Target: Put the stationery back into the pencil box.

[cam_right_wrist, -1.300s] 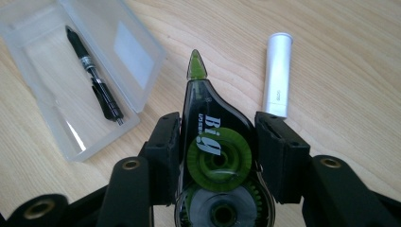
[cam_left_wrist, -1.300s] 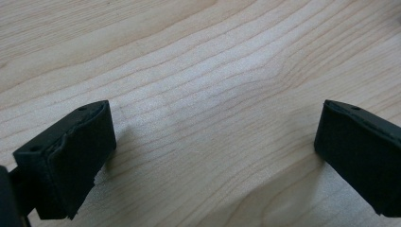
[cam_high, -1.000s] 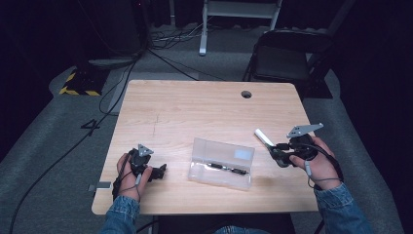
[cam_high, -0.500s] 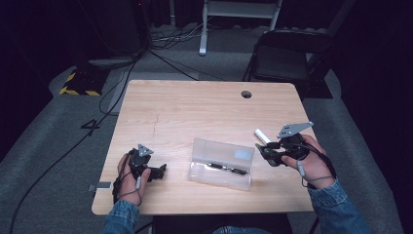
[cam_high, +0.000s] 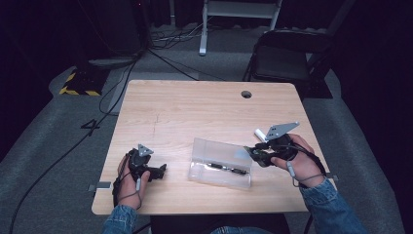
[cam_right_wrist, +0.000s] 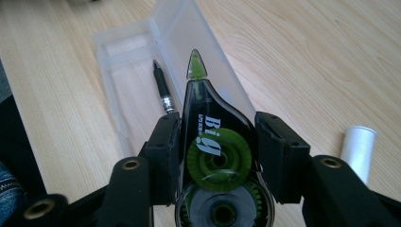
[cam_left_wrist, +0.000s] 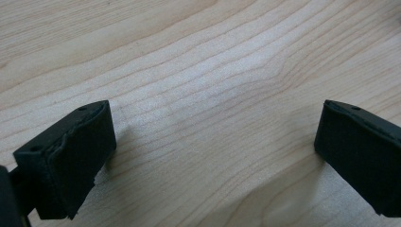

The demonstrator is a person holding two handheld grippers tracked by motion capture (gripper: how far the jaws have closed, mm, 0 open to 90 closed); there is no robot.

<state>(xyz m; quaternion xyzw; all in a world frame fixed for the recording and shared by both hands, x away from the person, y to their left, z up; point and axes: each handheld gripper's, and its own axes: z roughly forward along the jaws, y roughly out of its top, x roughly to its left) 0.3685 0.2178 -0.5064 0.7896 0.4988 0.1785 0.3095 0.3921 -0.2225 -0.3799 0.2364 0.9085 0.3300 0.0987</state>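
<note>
I hold a gripper in each hand over a pale wooden table (cam_high: 195,107). My right gripper (cam_right_wrist: 212,142) has its jaws pinching a correction tape dispenser (cam_right_wrist: 210,142), a dark teardrop-shaped body with green wheels inside and a green tip. The dispenser sits squarely between the two jaws, one pad pressed on each flat side, its pointed tip sticking out beyond them.

In the high view my right gripper (cam_high: 258,155) is at the right of the table, just beside the right end of a clear plastic case (cam_high: 220,168) that lies open near the table's near edge. A black pen (cam_right_wrist: 163,92) lies inside the case (in the right gripper view the dispenser's tip points over the case's raised lid). A small white cylinder (cam_right_wrist: 358,146) lies on the table just to the right of this gripper.

My left gripper (cam_high: 158,171) rests at the near left of the table, well apart from the case. Its jaws are spread wide with bare wood between them.
</note>
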